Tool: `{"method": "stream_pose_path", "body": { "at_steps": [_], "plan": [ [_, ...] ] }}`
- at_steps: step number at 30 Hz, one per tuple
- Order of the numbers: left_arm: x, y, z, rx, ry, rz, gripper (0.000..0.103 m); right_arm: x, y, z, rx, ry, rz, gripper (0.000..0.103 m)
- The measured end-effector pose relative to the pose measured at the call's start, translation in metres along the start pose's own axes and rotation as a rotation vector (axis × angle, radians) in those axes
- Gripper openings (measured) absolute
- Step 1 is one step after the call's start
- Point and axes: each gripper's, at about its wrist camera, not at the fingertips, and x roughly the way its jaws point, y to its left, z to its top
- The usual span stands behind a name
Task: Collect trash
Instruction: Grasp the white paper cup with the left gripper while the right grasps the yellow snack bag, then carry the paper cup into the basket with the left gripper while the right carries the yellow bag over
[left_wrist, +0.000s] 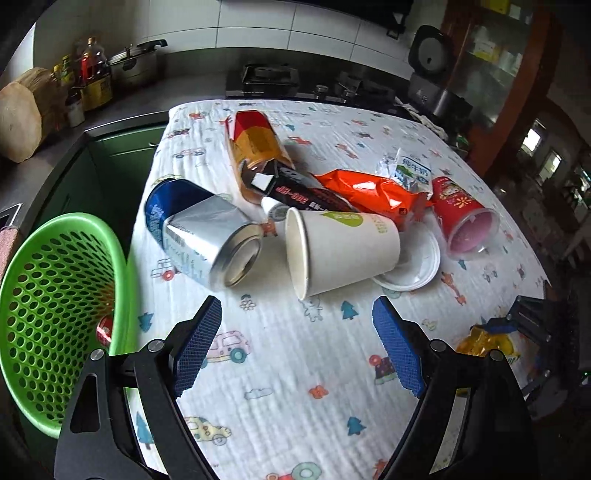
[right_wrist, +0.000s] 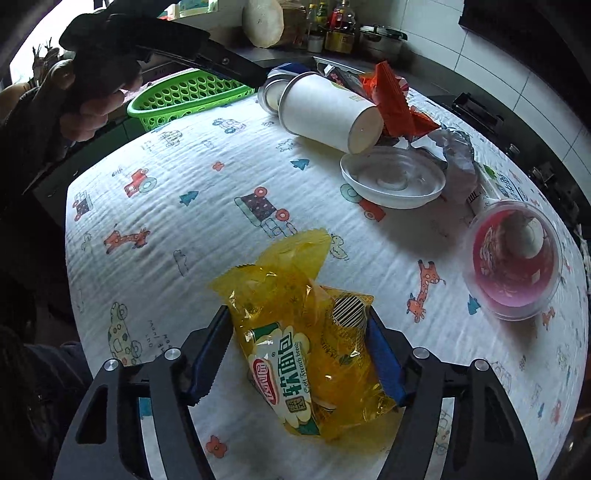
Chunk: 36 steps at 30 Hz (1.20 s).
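My left gripper (left_wrist: 297, 314) is open and empty above the patterned cloth, just short of a white paper cup (left_wrist: 340, 251) lying on its side. Beside the cup lie a blue and silver can (left_wrist: 199, 236), an orange can (left_wrist: 255, 147), a black tube (left_wrist: 306, 192), an orange wrapper (left_wrist: 376, 192), a white lid (left_wrist: 413, 266) and a red cup (left_wrist: 461, 218). A green basket (left_wrist: 55, 306) stands at the left. My right gripper (right_wrist: 297, 325) has its jaws on both sides of a yellow bread wrapper (right_wrist: 306, 354) on the cloth; the pads touch it.
The table (right_wrist: 184, 221) carries a white cloth with a cartoon print. Behind it a dark counter holds bottles (left_wrist: 88, 77), a pot (left_wrist: 136, 62), a wooden block (left_wrist: 22, 114) and a stove. A rice cooker (left_wrist: 436, 77) stands at the back right.
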Motion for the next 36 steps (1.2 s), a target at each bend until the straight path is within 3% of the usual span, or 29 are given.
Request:
{"method": "stream_pose_path", "body": {
  "at_steps": [2, 7, 19, 24, 36],
  "plan": [
    [0.008, -0.006, 0.004, -0.008, 0.001, -0.005, 0.084, -0.002, -0.001, -0.002, 0.021, -0.011, -0.002, 0.067],
    [0.022, -0.017, 0.009, -0.028, -0.031, 0.007, 0.098, -0.004, -0.004, -0.007, 0.067, -0.031, 0.006, 0.067],
    [0.045, -0.042, 0.013, -0.032, -0.027, 0.021, 0.098, -0.005, -0.002, -0.011, 0.074, -0.065, 0.016, 0.067],
    [0.053, -0.050, 0.014, -0.019, -0.022, 0.097, 0.098, -0.005, -0.002, -0.012, 0.073, -0.072, 0.015, 0.067],
    [0.064, -0.051, 0.016, -0.096, -0.023, 0.127, 0.095, -0.007, -0.002, -0.014, 0.102, -0.092, 0.012, 0.067]
  ]
}}
